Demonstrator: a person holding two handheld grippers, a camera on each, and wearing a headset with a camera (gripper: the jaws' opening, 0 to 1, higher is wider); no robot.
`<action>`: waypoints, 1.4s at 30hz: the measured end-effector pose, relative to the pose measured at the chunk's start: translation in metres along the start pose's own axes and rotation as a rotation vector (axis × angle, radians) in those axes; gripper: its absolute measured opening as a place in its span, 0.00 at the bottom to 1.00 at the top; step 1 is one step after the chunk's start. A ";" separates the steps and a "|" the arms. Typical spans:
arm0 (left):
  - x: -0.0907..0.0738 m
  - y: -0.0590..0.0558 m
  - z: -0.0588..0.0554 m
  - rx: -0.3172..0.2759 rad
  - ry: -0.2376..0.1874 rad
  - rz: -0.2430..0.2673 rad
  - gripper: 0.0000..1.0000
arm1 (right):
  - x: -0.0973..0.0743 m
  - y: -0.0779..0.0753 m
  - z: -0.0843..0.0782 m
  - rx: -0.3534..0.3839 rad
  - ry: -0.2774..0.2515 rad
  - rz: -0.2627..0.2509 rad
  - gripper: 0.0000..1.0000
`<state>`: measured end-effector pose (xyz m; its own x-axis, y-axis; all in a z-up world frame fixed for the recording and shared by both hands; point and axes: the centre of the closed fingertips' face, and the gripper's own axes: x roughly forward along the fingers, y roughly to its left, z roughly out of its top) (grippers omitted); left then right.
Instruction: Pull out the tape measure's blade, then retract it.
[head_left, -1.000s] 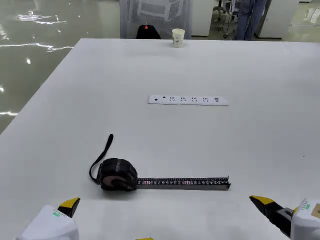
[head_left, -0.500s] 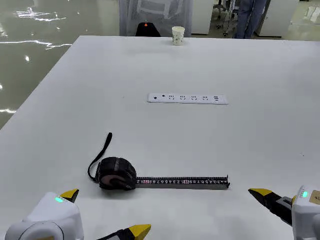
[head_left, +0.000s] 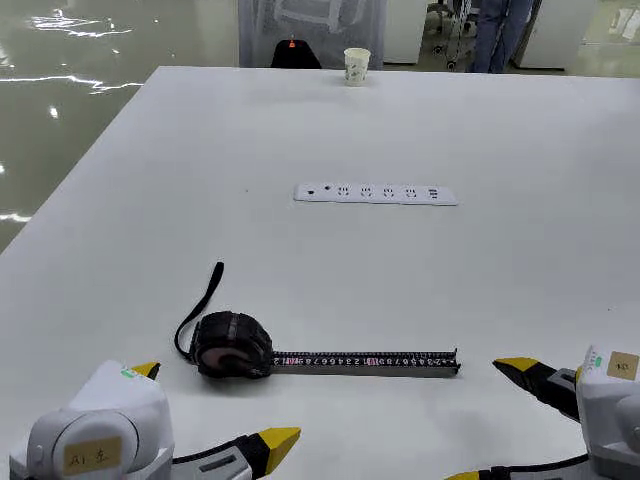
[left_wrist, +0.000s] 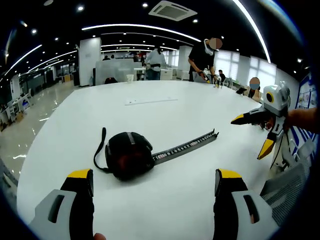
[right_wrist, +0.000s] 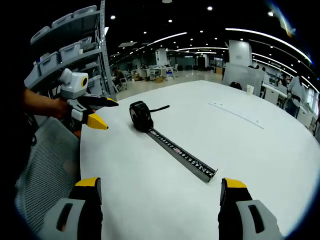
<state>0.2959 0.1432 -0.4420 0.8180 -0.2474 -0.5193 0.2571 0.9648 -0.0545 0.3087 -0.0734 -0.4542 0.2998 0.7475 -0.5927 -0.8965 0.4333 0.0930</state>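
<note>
The tape measure (head_left: 233, 345) lies on the white worktop (head_left: 300, 130), and its black case is the reference for all places here. The blade (head_left: 365, 362) is pulled out of the case and lies on the worktop to the right of it, in an almost straight line. The end hook (head_left: 456, 360) is the part of the blade farthest from the case. A black strap (head_left: 198, 300) leaves the left side of the case and curves away from the person.

The left tool (head_left: 212, 403) is on the near side of the case, a little to the left, and does not touch it. Its two yellow-tipped jaws stand wide apart and carry nothing. In the left gripper view the case appears ahead, between these jaws.

The right tool (head_left: 488, 420) is well to the right of the case, just past the hook end of the blade and nearer to the person. Its jaws are also spread and it grasps nothing.

A white power strip (head_left: 375, 194) lies beyond the case, somewhat to the right and well apart from it. A paper cup (head_left: 356, 66) stands much farther beyond the case, near the far edge of the worktop.
</note>
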 end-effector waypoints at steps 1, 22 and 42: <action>0.001 0.000 0.000 0.000 0.000 0.000 0.99 | 0.000 -0.001 0.000 -0.007 0.004 0.005 0.99; 0.028 0.006 0.008 -0.025 0.010 -0.002 0.99 | 0.011 -0.032 -0.006 -0.103 0.085 0.063 0.88; 0.049 0.021 0.009 -0.096 0.029 0.051 0.89 | 0.023 -0.055 -0.007 -0.214 0.147 0.110 0.68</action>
<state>0.3461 0.1506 -0.4611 0.8134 -0.1967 -0.5475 0.1642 0.9805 -0.1082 0.3624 -0.0832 -0.4786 0.1607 0.6962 -0.6996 -0.9741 0.2259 0.0010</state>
